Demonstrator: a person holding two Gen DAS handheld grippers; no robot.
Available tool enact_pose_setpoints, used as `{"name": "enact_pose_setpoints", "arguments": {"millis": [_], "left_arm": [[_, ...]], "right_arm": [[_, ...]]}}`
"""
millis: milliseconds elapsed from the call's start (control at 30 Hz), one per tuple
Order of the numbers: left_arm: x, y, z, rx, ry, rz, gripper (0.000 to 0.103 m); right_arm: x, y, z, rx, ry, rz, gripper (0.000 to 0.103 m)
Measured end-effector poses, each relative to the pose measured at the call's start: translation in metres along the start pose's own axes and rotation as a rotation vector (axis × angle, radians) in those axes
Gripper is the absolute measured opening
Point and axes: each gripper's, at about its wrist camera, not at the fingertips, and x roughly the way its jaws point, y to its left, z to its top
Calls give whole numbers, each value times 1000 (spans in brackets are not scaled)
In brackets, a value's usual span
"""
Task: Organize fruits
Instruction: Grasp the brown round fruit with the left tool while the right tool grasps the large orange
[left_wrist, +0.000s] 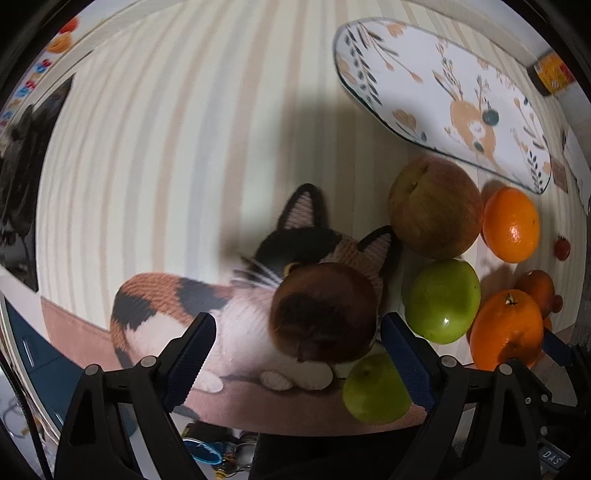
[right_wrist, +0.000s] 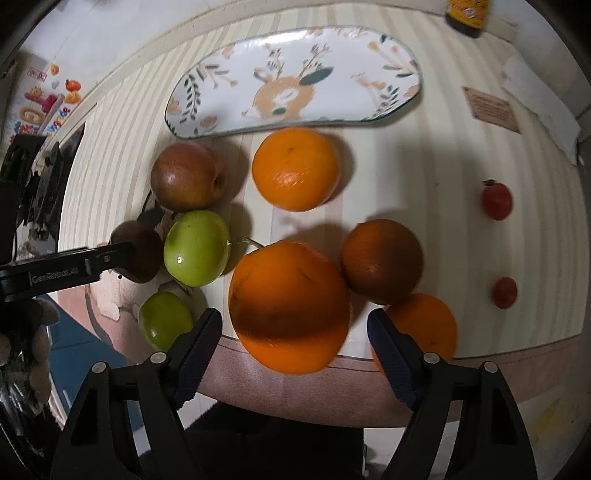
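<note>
Your left gripper (left_wrist: 297, 354) is spread wide, with a dark red apple (left_wrist: 325, 314) sitting between its two blue-padded fingers (left_wrist: 194, 354); neither pad appears to touch the fruit, so it holds nothing. That apple rests on a calico cat picture (left_wrist: 207, 306) printed on the striped tablecloth (left_wrist: 166, 147). Your right gripper (right_wrist: 293, 350) is equally wide open, and a large orange (right_wrist: 290, 306) lies in the gap between its fingers, near the table's front edge, with clear space on both sides of it. From the right wrist view, the rest of the fruit is grouped just beyond: a second large orange (right_wrist: 295, 168) close to the plate, a shadowed orange (right_wrist: 382, 260) touching the near one, and another orange (right_wrist: 424, 326) partly hidden behind the right finger. To the left sit a red-green apple (right_wrist: 188, 177), a green apple (right_wrist: 195, 247) just below it, and a smaller green apple (right_wrist: 164, 319) at the table edge. Two small red tomatoes (right_wrist: 496, 201) lie well apart on the right. An oval plate (right_wrist: 399, 96) with a deer and leaf pattern lies at the far side, bearing no fruit. The left gripper's arm, seen from the right camera, carries pale lettering (right_wrist: 55, 277) too blurred to read with certainty. A dark bottle (right_wrist: 465, 16) with a yellow label stands beyond the plate, and a small brown card (right_wrist: 493, 109) lies to the right; the print on both is illegible.
</note>
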Motion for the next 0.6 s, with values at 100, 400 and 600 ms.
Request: {"name": "enact_pose_setpoints", "arguments": {"millis": [100, 400, 600], "left_arm": [[7, -5, 2, 34, 7, 3, 91], [15, -5, -2, 73, -9, -98, 64], [20, -9, 6, 85, 19, -113, 65]], "right_arm": [[10, 6, 3, -15, 34, -10, 80], [23, 15, 13, -4, 55, -42, 80], [32, 25, 15, 5, 81, -49, 81]]}}
